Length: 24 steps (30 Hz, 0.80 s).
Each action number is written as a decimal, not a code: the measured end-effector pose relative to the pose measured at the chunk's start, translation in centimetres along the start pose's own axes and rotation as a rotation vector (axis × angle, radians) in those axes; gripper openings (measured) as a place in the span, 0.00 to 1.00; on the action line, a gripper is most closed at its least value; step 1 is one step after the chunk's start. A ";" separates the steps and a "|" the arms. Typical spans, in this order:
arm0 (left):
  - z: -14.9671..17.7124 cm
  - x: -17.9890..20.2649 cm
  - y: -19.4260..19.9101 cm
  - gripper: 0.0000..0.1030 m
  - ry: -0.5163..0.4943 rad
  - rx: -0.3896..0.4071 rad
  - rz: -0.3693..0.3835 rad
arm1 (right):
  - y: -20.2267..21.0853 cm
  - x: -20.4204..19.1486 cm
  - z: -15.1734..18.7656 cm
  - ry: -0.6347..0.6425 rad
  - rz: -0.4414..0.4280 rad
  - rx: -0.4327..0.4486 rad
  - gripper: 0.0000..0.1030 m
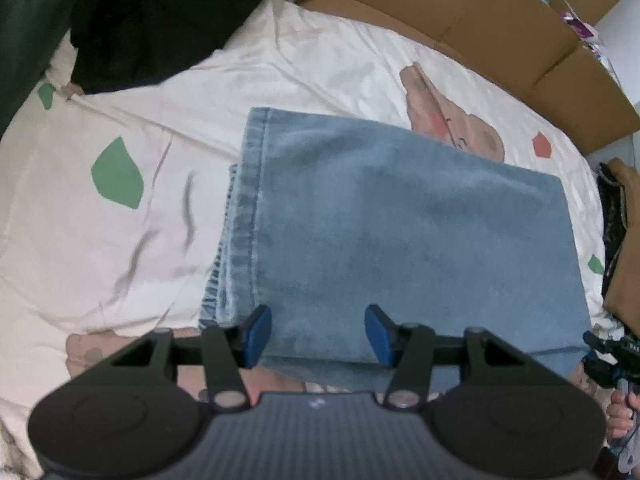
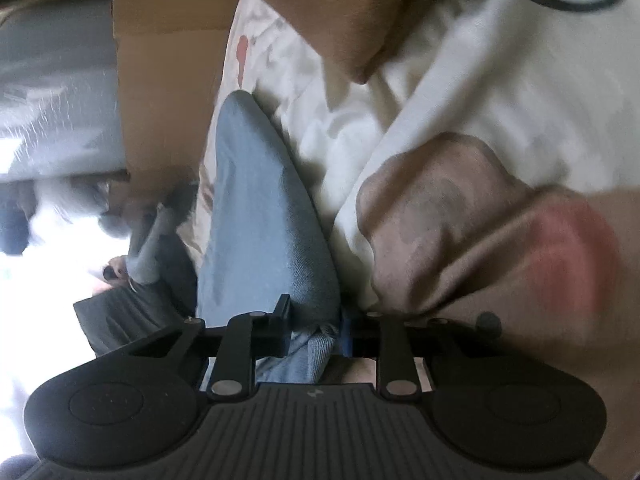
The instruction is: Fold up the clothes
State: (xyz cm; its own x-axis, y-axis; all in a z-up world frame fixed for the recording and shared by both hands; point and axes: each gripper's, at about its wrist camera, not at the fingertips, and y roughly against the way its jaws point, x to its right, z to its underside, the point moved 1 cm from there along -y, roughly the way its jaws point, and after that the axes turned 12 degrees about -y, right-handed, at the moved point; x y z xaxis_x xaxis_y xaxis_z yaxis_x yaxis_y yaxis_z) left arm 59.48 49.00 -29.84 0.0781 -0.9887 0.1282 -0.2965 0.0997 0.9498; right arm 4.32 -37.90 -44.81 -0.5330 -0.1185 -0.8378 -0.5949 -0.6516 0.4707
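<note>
Lying folded on a white bedsheet [image 1: 248, 80]: light-blue jeans [image 1: 400, 232], seam edge to the left. Left gripper [image 1: 318, 338]: jaws parted above the near fold, blue pads clear of the denim between them. Right gripper [image 2: 314, 326]: jaws closed on a bunched corner of the jeans. Sheet printed with green leaves [image 1: 118, 178] and a brown bear [image 1: 452, 116]. Cardboard panels [image 1: 500, 28] along the far side; black garment [image 1: 160, 20] at the upper left.

We see a bed [image 1: 168, 216] covered by a white printed sheet [image 1: 320, 68]; folded blue jeans [image 1: 400, 220] and black clothing [image 1: 160, 16] lie directly on it.
</note>
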 end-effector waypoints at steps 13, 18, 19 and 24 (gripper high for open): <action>-1.0 2.7 -1.4 0.53 -0.095 -0.002 0.049 | -3.0 -3.0 0.3 -0.006 -0.019 0.070 0.19; -0.8 5.4 -3.3 0.42 -0.156 -0.025 0.131 | -2.7 -4.5 0.9 0.023 -0.010 0.071 0.18; -0.7 6.0 -3.8 0.35 -0.179 -0.040 0.146 | -2.4 -4.8 0.9 0.037 -0.001 0.068 0.18; -0.5 9.2 -5.6 0.22 -0.295 -0.080 0.195 | -1.9 -6.1 1.1 0.066 0.039 0.070 0.18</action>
State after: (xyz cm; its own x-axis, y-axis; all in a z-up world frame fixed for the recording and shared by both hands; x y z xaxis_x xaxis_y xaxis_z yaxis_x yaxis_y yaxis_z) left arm 62.35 39.44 -33.87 -0.2536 -0.9390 0.2322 -0.2021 0.2862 0.9366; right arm 8.03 -35.07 -40.29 -0.5173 -0.1932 -0.8337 -0.6163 -0.5919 0.5195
